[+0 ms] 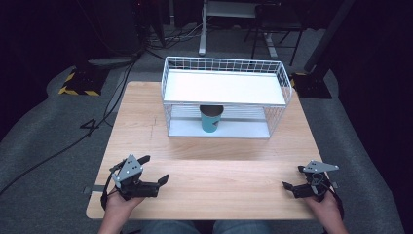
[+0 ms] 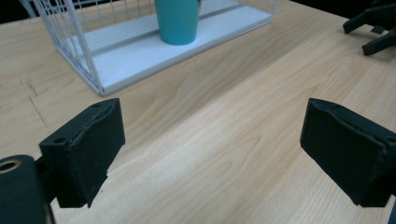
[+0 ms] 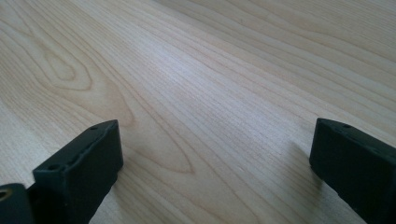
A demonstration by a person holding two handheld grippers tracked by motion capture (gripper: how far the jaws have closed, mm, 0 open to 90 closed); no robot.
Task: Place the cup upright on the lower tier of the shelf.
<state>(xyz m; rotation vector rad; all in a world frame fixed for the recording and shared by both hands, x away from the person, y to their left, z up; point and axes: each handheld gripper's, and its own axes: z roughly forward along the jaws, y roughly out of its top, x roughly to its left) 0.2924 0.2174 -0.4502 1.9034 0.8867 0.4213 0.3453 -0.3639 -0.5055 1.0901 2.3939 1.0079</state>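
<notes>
A teal cup (image 1: 211,122) stands on the lower shelf of a white wire rack (image 1: 224,87) at the far middle of the wooden table (image 1: 219,161). My left gripper (image 1: 155,169) rests at the near left edge, held by a hand, its jaws apart with nothing between them. In the left gripper view its own gripper (image 2: 210,154) frames bare wood, with the cup (image 2: 177,21) and the rack (image 2: 140,56) ahead. At the near right, my right gripper (image 1: 292,177) is also open and empty. The right gripper view has its gripper (image 3: 212,163) low over plain wood.
The rack's top shelf is a bare white board with a wire rim. Beyond the table lie grey floor, cables (image 1: 97,122) and stand legs (image 1: 202,48). The other gripper (image 2: 373,28) appears at the top right of the left gripper view.
</notes>
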